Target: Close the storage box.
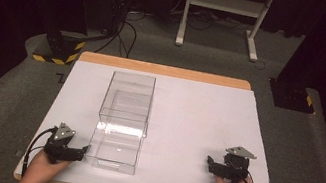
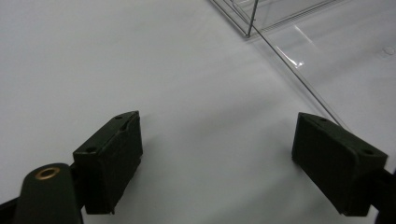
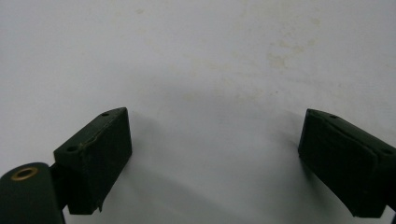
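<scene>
Both grippers rest near edge of white table, jaws apart: left gripper beside clear box, right gripper well apart.

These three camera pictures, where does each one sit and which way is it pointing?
High view: above the person's side, looking forward and down at the white table, the clear box, both hands, the left gripper and the right gripper.
Left gripper view: rides the left gripper, looking along its open fingers at the table.
Right gripper view: rides the right gripper, open fingers over bare table.
Shared: the clear box appears in the high and left gripper views.
</scene>
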A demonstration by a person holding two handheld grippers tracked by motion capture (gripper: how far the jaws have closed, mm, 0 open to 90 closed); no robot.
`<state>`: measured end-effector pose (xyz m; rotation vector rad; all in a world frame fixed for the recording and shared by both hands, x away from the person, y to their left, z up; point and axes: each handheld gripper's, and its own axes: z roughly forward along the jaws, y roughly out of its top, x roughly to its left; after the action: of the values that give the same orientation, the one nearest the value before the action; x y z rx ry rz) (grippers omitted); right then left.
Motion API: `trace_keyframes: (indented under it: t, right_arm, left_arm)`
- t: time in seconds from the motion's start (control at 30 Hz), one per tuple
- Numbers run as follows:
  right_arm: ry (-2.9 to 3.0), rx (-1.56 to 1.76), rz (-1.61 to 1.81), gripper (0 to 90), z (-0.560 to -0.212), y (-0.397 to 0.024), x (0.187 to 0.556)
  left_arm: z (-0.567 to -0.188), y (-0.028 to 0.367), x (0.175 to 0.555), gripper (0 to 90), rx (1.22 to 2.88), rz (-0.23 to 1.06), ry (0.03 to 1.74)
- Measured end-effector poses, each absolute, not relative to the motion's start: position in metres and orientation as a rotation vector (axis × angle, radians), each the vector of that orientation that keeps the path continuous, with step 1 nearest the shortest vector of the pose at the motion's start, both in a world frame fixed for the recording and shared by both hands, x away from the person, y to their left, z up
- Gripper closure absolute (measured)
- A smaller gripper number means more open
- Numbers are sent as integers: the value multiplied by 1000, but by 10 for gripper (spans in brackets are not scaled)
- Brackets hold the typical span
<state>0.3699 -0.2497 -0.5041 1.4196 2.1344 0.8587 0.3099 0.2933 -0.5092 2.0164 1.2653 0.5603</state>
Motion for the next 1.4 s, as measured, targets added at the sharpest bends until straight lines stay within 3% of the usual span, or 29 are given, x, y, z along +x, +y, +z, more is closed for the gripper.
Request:
trace_keyframes:
  t: [0.67,0.87,1.4]
  right_arm:
    - [2137,1425,859,93,-504,-250,371]
    - [2136,1425,860,94,-504,-250,370]
    - [2135,1425,860,94,-504,-250,370]
  left_arm:
    - [-507,295,305,195,2009,583,1300]
    - [-502,305,304,192,1939,545,1317]
    - [-481,305,291,206,1879,601,1188]
